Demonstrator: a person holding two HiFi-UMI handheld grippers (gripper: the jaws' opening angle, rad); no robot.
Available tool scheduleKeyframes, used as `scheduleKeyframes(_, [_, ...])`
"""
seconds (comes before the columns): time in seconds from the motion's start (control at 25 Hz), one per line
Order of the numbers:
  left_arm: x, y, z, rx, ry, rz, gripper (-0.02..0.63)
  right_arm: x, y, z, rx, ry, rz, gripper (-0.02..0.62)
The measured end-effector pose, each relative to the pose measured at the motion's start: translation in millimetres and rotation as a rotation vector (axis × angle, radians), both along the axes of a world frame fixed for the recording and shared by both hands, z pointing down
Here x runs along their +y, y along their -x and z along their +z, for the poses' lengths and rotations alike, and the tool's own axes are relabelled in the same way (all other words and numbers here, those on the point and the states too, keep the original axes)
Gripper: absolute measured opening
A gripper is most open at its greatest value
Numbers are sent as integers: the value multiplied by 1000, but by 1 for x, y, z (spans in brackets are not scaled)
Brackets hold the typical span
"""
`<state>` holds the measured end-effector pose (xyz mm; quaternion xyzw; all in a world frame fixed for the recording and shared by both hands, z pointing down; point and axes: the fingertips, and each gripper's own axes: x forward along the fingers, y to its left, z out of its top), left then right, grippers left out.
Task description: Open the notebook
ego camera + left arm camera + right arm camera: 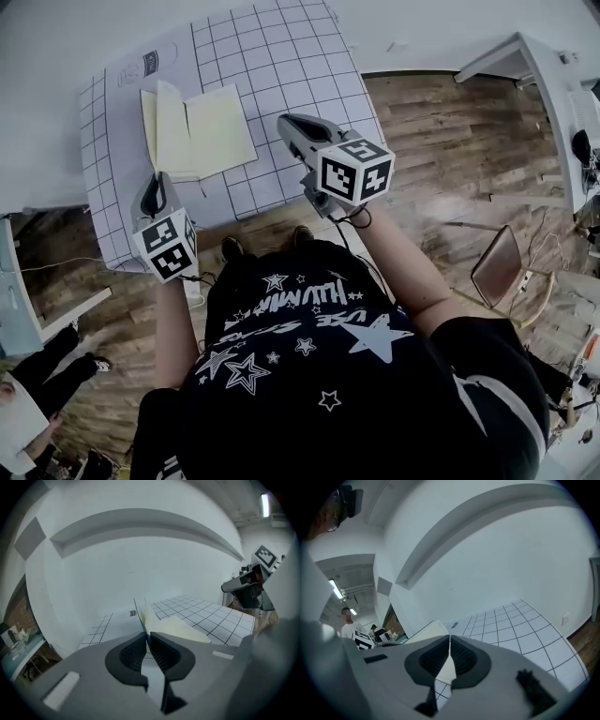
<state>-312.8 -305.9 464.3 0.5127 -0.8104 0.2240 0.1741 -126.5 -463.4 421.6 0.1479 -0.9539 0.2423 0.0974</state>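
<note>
**A:** Where does the notebook (pixel 202 131) lie?

**B:** On the left part of the gridded desk (pixel 309 56), already spread, pages up. Its spine runs roughly away from the person, leaning a little. The long axis of the open spread goes across the desk.

**A:** How will it handle?

**B:** I judge it light, with thin, floppy leaves that crease or tear if yanked. The best hold is a leaf's free edge near a corner, away from the spine.

**A:** And the tongs?

**B:** The left tongs (pixel 147 637) are almost pressed together. One raised leaf (pixel 144 613) runs down into the slit, so they seem to pinch its near edge. The right tongs (pixel 450 638) are pressed together on nothing, near the right-hand page but apart from it.
</note>
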Motion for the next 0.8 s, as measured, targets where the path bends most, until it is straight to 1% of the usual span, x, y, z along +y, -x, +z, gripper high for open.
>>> scheduleKeyframes(0.16, [19, 25, 17, 98, -30, -7, 43, 13, 24, -2, 27, -9, 12, 17])
scheduleKeyframes(0.32, [36, 46, 43, 214, -37, -8, 54, 25, 46, -2, 62, -17, 29, 17])
scheduleKeyframes(0.48, [44, 58, 69, 271, -14, 29, 78, 41, 70, 1, 89, -14, 42, 17])
scheduleKeyframes(0.56, [46, 62, 80, 258, 8, 50, 95, 49, 82, 1, 104, -17, 44, 17])
scheduleKeyframes(0.72, [47, 63, 83, 161, 13, 120, 158, 64, 97, 2, 128, -22, 56, 18])
scheduleKeyframes(0.8, [48, 66, 87, 136, 30, 155, 192, 70, 101, 3, 138, -20, 69, 17])
